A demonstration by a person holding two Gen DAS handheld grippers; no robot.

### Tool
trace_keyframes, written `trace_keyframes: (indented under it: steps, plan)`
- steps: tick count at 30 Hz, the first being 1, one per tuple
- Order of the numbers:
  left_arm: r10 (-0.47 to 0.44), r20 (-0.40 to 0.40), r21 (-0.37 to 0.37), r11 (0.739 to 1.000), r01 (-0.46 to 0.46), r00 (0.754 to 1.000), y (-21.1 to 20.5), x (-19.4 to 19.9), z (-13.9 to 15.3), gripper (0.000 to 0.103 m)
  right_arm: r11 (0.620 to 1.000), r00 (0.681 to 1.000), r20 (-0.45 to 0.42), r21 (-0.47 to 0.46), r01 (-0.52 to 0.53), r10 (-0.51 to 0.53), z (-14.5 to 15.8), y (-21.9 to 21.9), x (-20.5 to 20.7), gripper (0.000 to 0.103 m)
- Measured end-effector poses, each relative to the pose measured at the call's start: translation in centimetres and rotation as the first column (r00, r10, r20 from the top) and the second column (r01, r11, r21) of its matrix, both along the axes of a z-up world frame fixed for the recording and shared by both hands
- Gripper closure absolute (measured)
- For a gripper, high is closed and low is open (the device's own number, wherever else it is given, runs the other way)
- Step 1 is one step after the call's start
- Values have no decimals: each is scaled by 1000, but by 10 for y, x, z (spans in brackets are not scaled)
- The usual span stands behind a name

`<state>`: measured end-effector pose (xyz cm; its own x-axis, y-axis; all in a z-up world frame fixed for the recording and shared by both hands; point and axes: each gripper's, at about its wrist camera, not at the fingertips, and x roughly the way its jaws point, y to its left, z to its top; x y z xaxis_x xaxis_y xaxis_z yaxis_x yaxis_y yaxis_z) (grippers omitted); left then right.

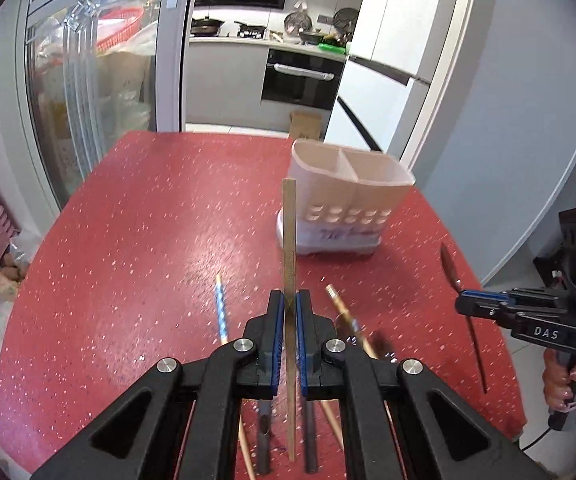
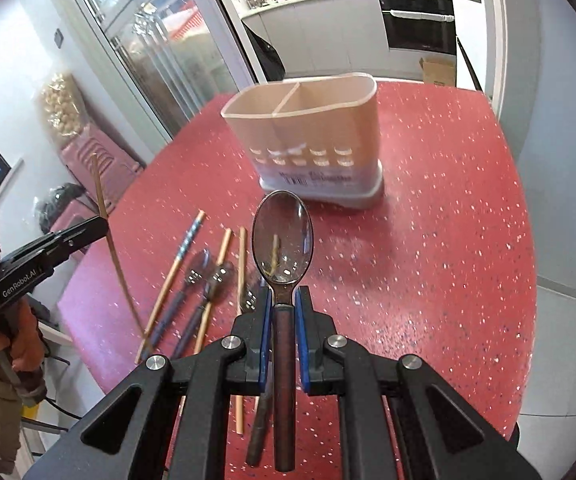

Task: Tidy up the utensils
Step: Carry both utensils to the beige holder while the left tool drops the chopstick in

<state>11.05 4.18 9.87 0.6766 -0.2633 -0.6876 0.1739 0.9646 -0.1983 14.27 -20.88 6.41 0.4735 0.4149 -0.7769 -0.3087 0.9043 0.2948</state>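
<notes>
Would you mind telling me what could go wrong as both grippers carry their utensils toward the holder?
The chopstick is pinched partway along by the left gripper, so it may pivot and miss the holder. The spoon in the right gripper could clip the divider. Both heading for one holder, the grippers might collide.

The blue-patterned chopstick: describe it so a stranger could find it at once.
On the red speckled table, in front of the beige two-compartment utensil holder, loose utensils lie in a row. The blue-patterned chopstick is the leftmost in the right wrist view; alone among the plain wooden chopsticks, its upper end has blue-and-white banding.
</notes>
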Motion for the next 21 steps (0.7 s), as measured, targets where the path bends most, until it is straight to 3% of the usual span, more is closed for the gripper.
trace_keyframes:
  steps: [14, 21]
  plan:
    - [17, 112, -38, 999, -13, 994, 0, 8, 47, 69, 1000, 998, 65, 16, -8, 7, 28, 4, 16, 90]
    - [13, 176, -23, 1000, -9, 984, -7, 31, 84, 69, 999, 995, 101, 48, 6, -10, 55, 0, 45, 90]
